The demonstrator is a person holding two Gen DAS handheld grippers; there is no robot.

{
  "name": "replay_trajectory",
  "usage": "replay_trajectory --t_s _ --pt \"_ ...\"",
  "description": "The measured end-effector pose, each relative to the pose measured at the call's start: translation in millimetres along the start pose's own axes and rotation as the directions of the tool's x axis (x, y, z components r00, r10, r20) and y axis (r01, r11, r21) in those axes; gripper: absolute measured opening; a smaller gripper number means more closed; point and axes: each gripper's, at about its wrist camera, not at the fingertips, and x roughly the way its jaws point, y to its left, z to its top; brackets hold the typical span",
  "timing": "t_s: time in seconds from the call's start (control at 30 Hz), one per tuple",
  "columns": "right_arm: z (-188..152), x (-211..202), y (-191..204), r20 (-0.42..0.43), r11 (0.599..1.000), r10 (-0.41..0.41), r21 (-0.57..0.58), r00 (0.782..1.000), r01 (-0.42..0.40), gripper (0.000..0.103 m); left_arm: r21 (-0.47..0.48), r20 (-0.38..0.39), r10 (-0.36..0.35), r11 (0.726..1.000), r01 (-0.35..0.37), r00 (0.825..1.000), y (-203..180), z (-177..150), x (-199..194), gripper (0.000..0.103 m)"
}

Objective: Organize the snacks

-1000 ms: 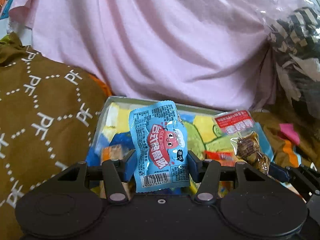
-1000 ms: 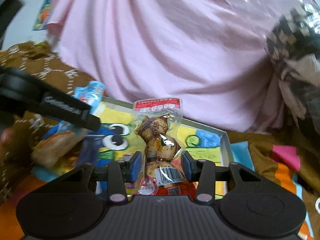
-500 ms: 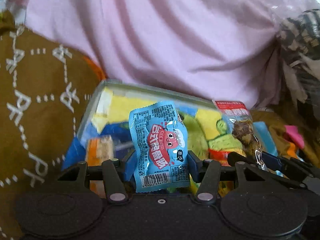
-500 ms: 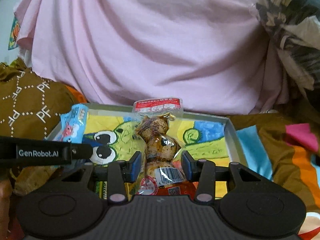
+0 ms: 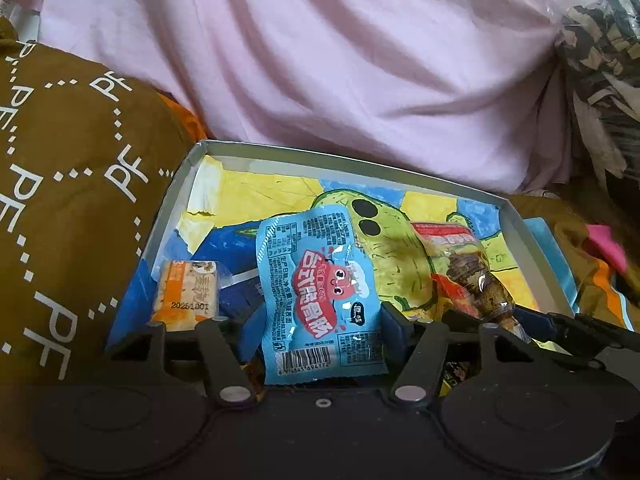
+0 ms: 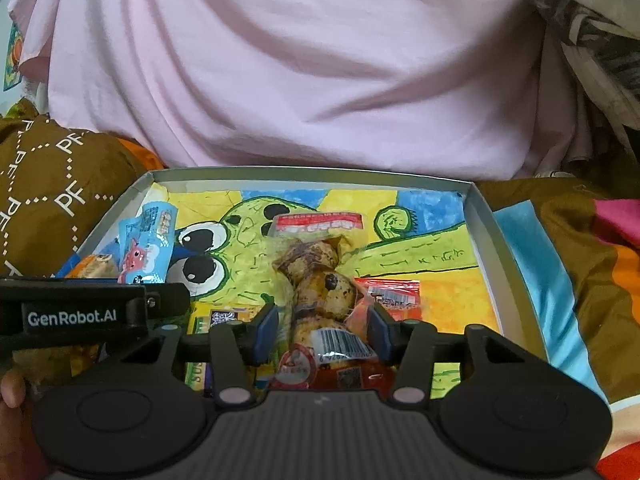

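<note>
A shallow box (image 5: pixel 176 200) with a green cartoon drawing on its floor lies in front of both grippers. My left gripper (image 5: pixel 320 324) has a blue snack packet (image 5: pixel 320 280) standing between its fingers. Its jaws are opening and the pads stand just off the packet's edges. My right gripper (image 6: pixel 323 328) has a clear packet of brown braised eggs (image 6: pixel 316 280) between its fingers, low over the box (image 6: pixel 488 220). Those jaws are opening too, with a gap showing at the left pad. The blue packet (image 6: pixel 146 248) also shows in the right wrist view.
An orange packet (image 5: pixel 188 292), a red packet (image 6: pixel 394 298) and a yellow-green packet (image 6: pixel 208 320) lie in the box. Pink cloth (image 5: pixel 340 60) rises behind it, a brown "PF" quilt (image 5: pixel 60 180) is to the left, and a striped blanket (image 6: pixel 580 260) to the right. A fingertip (image 6: pixel 10 390) shows at lower left.
Both grippers moved forward and down over the box, which now fills more of each view. Both pairs of jaws widened around their packets.
</note>
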Motion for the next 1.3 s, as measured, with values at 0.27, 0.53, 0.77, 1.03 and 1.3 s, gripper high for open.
replay_trajectory --t_s 0.27,0.53,0.77,1.03,1.3 --pt "-1 -4 -1 0.036 1.0 -0.017 -0.006 0.999 0.017 0.063 -0.004 0.033 -0.024 1.0 0.024 0.999 0 0 -3 0.073" --pt "-1 -11 1 0.084 0.999 -0.034 -0.035 0.996 0.037 0.075 -0.015 0.062 -0.015 1.0 0.016 0.998 -1 -1 -6 0.082" --pt "-2 -13 0 0.1 0.998 -0.053 -0.041 0.994 0.057 0.081 -0.015 0.068 -0.008 1.0 0.009 0.998 0 -1 -8 0.083" --pt "-1 -19 -8 0.11 0.996 -0.086 -0.019 0.99 0.089 0.091 -0.032 0.084 0.008 0.999 -0.006 0.996 0 1 -13 0.09" --pt "1 -29 -16 0.135 0.993 -0.12 0.003 0.984 0.12 0.1 -0.011 0.118 0.032 0.999 -0.031 0.993 -8 4 -25 0.1"
